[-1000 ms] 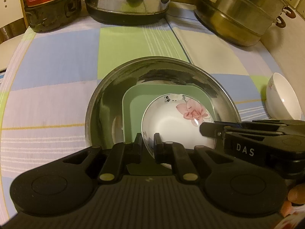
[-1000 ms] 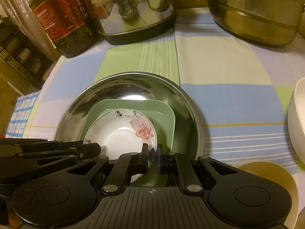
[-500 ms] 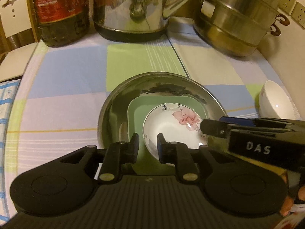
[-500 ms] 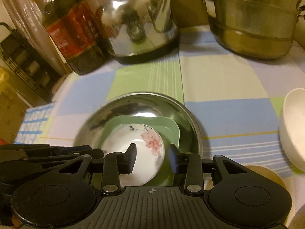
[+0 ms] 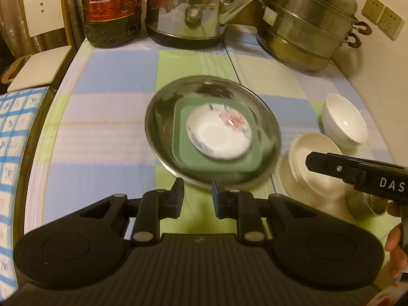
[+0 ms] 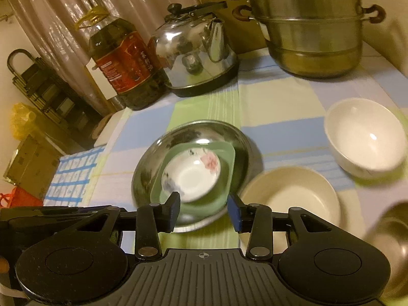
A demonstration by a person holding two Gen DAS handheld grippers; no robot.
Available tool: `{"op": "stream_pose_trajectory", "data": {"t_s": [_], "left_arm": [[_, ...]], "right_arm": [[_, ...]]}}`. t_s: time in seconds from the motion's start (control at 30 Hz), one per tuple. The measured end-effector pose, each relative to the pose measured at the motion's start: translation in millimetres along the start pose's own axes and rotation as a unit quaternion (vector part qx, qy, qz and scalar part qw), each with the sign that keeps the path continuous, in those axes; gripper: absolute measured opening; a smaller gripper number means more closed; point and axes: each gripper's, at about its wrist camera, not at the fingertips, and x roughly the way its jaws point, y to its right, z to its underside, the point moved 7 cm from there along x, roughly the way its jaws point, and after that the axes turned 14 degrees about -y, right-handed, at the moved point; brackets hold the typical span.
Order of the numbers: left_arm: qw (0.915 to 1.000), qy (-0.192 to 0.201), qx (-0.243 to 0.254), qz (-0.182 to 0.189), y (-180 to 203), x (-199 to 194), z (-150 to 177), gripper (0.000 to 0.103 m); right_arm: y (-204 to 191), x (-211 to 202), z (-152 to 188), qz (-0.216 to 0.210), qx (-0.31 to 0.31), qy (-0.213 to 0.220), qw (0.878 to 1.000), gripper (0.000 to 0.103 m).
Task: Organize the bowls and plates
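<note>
Black ribbed hand-held gripper (image 5: 198,193); blue-padded fingertips (image 6: 236,213)

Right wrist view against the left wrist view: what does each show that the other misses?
Only the right wrist view: the black folding rack, a yellow bag and the oil bottle's cap.

Only the left wrist view: wall sockets and a white chair back.

Both: the flowered dish on the green plate in the steel basin, white bowl, cream bowl, kettle, steamer.

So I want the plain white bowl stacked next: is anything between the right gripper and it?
Nothing visible blocks it. The white bowl stands apart; the cream plate lies nearer the right gripper.
</note>
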Motion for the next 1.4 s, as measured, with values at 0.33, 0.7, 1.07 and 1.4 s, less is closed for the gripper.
{"op": "stream_pose_trajectory", "data": {"t_s": [0.33, 0.7, 1.07, 1.4], "left_arm": [[1.0, 0.004, 0.001, 0.002, 42, -34, 61, 0.025], [0.9999, 0.015, 0.002, 0.001, 89, -59, 119, 0.025], [0.9993, 0.03, 0.019, 0.005, 141, -73, 161, 0.025], [0.9983, 0.036, 0.044, 0.011, 184, -78, 177, 0.025]], "right_arm": [[10, -55, 58, -0.014, -0.007, -0.005, 1.0, 0.055], [36, -105, 114, -0.015, 0.0, -0.012, 1.0, 0.064], [61, -150, 157, 0.014, -0.015, -0.012, 1.0, 0.064], [93, -178, 181, 0.048, -0.001, -0.002, 0.999, 0.064]]}}
